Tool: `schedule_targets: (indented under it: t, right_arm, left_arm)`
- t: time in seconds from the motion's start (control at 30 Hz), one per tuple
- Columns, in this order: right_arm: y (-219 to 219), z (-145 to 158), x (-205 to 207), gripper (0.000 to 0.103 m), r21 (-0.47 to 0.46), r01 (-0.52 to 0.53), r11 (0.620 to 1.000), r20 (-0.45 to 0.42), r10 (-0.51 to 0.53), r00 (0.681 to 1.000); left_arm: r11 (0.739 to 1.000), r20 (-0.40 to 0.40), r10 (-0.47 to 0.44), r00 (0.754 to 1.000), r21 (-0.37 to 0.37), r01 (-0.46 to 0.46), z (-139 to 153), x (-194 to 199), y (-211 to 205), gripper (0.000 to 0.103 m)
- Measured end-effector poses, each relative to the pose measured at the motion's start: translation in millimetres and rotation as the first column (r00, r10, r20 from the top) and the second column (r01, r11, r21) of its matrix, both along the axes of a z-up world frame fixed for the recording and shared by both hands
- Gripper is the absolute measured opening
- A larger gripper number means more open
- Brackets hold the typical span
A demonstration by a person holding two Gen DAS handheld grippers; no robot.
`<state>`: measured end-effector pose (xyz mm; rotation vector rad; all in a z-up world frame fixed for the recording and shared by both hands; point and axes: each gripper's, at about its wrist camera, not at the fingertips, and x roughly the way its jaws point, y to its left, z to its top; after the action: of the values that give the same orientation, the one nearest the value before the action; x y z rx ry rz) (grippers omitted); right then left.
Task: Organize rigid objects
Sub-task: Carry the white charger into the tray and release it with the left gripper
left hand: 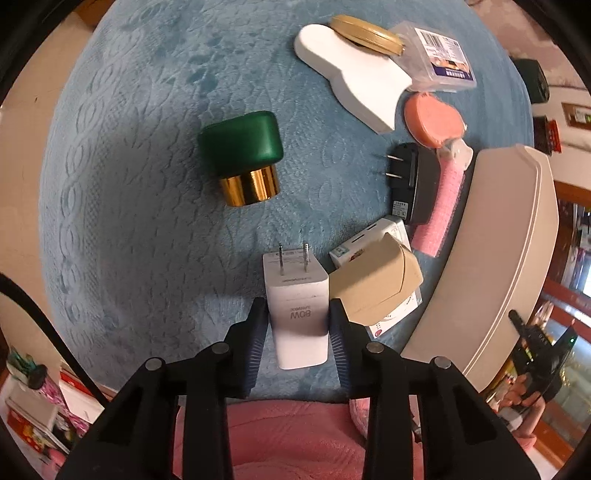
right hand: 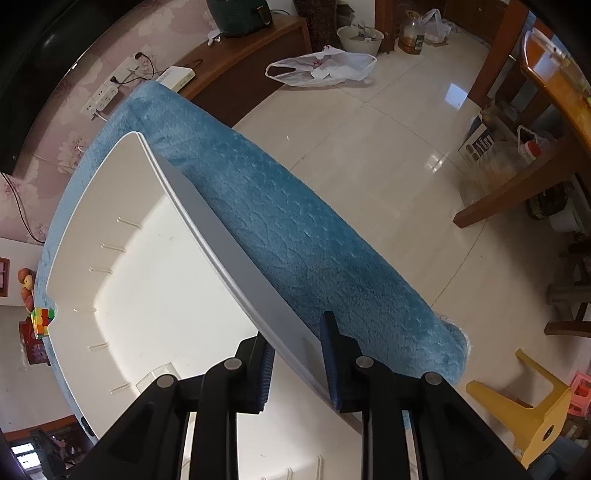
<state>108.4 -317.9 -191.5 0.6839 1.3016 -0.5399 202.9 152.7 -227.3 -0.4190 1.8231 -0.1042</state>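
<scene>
My left gripper [left hand: 297, 314] is shut on a white wall charger [left hand: 297, 306] with its two prongs pointing away, held just above the blue blanket [left hand: 129, 184]. A green and gold cap-shaped jar [left hand: 243, 157], a black plug adapter [left hand: 410, 182], a beige box [left hand: 375, 282] and a white flat piece [left hand: 351, 77] lie on the blanket. My right gripper [right hand: 297, 350] is shut on the wall of a white tray [right hand: 155, 280], one finger inside, one outside. The same tray shows at the right in the left wrist view [left hand: 498, 258].
A pink oval soap [left hand: 432, 120], a pink roller [left hand: 441, 210], a gold lid [left hand: 365, 31] and a clear plastic box [left hand: 436, 55] lie at the back right. The blanket's edge [right hand: 332, 240] drops to a tiled floor. A yellow stool [right hand: 524, 410] stands nearby.
</scene>
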Motion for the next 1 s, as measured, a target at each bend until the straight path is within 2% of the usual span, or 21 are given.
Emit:
schedule_targets:
  t: [0.17,0.27,0.4,0.53,0.63,0.87,1.0]
  right_arm:
    - [-3.0,-6.3,-0.9,0.024,0.027,0.002,1.000,-0.033,-0.001,0.999]
    - [-4.0,-16.9,-3.6,0.024,0.077,0.006,0.997,-0.066,-0.001,0.998]
    - [-5.8,-19.6,-3.4,0.023,0.127,-0.045,0.991,-0.057,0.052,0.997]
    - [-9.3,-21.5,-1.3,0.015,0.146,-0.088,0.985,-0.073,0.100,0.992]
    - [-11.2,-23.2,-0.7,0.013,0.161,-0.132,0.978,-0.067,0.144,0.987]
    - [-7.7,-23.2,3.2,0.012,0.165,-0.272,0.948,-0.053,0.284,0.957]
    - [-5.6,-23.4,6.7,0.012,0.165,-0.363,0.917,-0.054,0.376,0.925]
  left_arm:
    - [0.999,0.009,0.018,1.000,0.029,-0.018,6.2,-13.7,2.2,0.035]
    - [0.999,0.025,0.037,0.999,0.038,-0.038,15.1,-23.0,-0.1,0.035]
    - [0.996,0.060,0.064,0.996,0.057,-0.067,31.0,-37.9,-2.4,0.035]
    - [0.993,0.107,0.088,0.990,0.075,-0.096,52.3,-53.1,-7.4,0.035]
    - [0.990,0.136,0.112,0.984,0.067,-0.121,69.9,-59.6,-13.4,0.035]
    - [0.990,0.239,0.089,0.967,0.087,-0.112,112.0,-69.1,-38.3,0.035]
    - [0.992,0.279,0.072,0.958,0.079,-0.097,129.7,-64.3,-63.9,0.035]
